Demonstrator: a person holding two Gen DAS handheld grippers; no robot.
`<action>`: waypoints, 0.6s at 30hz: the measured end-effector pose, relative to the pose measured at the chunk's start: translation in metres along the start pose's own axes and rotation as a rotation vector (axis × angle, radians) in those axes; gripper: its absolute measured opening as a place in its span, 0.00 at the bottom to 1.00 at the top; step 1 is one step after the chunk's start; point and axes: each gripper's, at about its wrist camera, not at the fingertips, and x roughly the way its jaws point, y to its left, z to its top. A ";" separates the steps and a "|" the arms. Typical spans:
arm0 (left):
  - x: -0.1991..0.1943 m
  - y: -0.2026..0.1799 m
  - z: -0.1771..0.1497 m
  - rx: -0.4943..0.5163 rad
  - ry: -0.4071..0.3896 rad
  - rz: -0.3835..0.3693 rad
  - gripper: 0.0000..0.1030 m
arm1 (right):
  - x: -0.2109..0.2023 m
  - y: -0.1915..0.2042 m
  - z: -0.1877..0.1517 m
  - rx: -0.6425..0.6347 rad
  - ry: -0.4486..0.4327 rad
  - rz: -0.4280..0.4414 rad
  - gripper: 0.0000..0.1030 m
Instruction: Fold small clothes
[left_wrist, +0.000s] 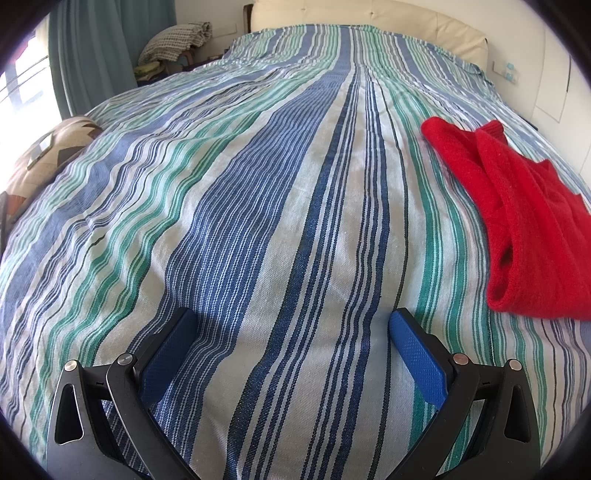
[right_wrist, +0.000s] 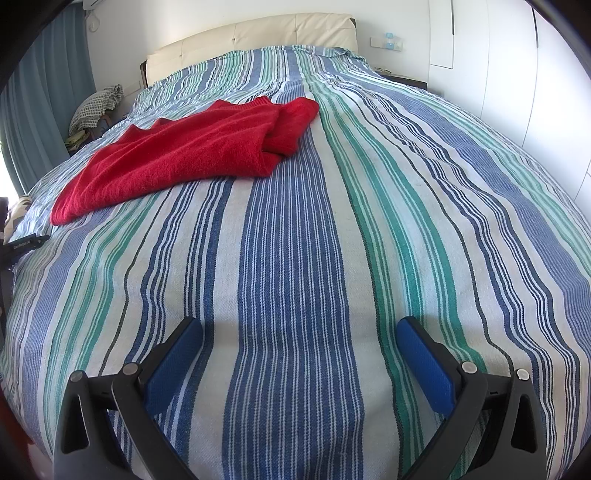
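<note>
Blue-padded left gripper (left_wrist: 291, 332) and right gripper (right_wrist: 300, 339) both gape wide, empty, over striped bedspread (right_wrist: 295, 258). Ahead lies a crumpled red fuzzy knit garment (right_wrist: 192, 155): soft, light, floppy; likely best pinched at its hem corners.

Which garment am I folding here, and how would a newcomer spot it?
Start at the bed's striped blue, green and white cover. The red knitted garment lies crumpled on it, untouched. It is the only solid red thing there, and the only clothing on the bed.

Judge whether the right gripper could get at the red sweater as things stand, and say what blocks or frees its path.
Probably yes. The right gripper is open, and only bare striped bedspread lies between it and the red sweater, ahead to its left.
</note>
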 end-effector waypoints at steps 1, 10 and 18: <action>0.000 0.000 0.000 -0.001 0.000 -0.001 1.00 | -0.001 0.000 -0.001 0.000 0.000 0.000 1.00; -0.001 -0.001 0.000 -0.002 0.022 0.009 1.00 | 0.000 0.001 -0.001 -0.001 -0.003 -0.002 1.00; -0.070 -0.002 -0.010 0.006 0.087 -0.064 0.98 | -0.019 -0.024 0.070 0.110 0.036 0.160 0.99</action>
